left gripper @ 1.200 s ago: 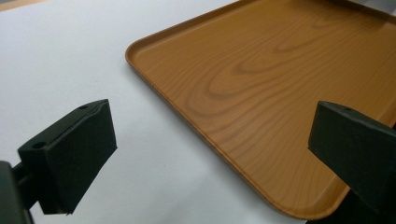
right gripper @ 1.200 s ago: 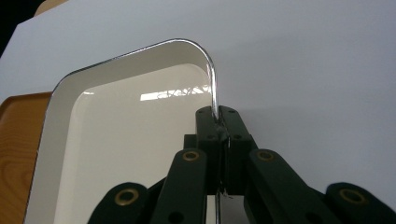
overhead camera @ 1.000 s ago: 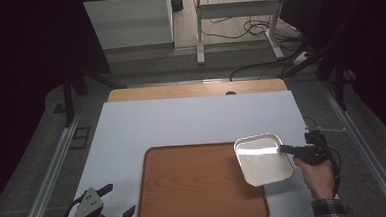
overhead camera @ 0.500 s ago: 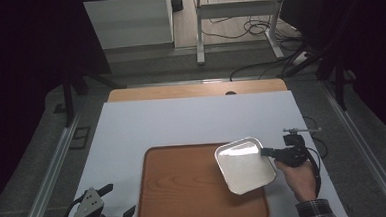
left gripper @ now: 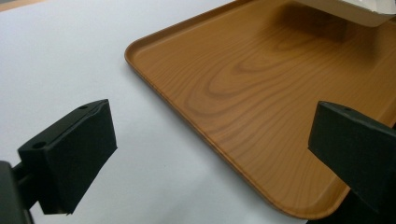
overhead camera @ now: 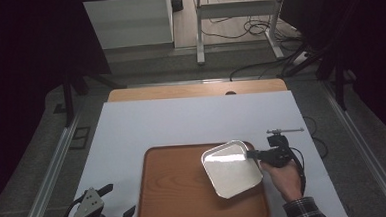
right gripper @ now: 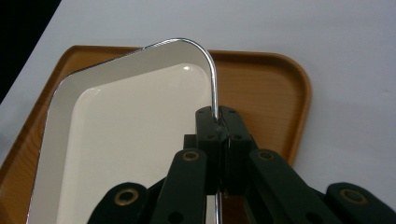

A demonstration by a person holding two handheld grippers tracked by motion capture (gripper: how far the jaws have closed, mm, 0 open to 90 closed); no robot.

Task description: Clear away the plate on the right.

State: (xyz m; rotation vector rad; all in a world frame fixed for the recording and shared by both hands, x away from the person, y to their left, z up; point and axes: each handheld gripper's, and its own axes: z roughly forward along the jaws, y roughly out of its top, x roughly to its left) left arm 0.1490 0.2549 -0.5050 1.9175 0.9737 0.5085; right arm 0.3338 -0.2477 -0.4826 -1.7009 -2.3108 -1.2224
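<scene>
A white metal-rimmed dish [overhead camera: 231,167] hangs above the right part of the wooden tray [overhead camera: 175,189], turned at an angle. My right gripper [overhead camera: 257,154] is shut on the dish's right rim, held by a hand in a plaid sleeve. In the right gripper view the jaws pinch the dish's rim [right gripper: 215,120] with the dish [right gripper: 126,140] spreading left over the tray [right gripper: 275,88]. My left gripper [overhead camera: 120,202] rests open at the front left of the table, beside the tray's near left corner. Its view shows the tray [left gripper: 243,93] between the open jaws and the dish's underside [left gripper: 355,11] at the top.
A white sheet [overhead camera: 191,118] covers the table, with a wooden strip [overhead camera: 195,90] along its far edge. Metal rails run along both sides. Beyond the table stand a white cabinet [overhead camera: 126,19] and a metal frame with cables [overhead camera: 236,21] on the floor.
My right gripper has carried the dish left and toward me over the tray, and the dish has turned to an angle. My left gripper has stayed still.
</scene>
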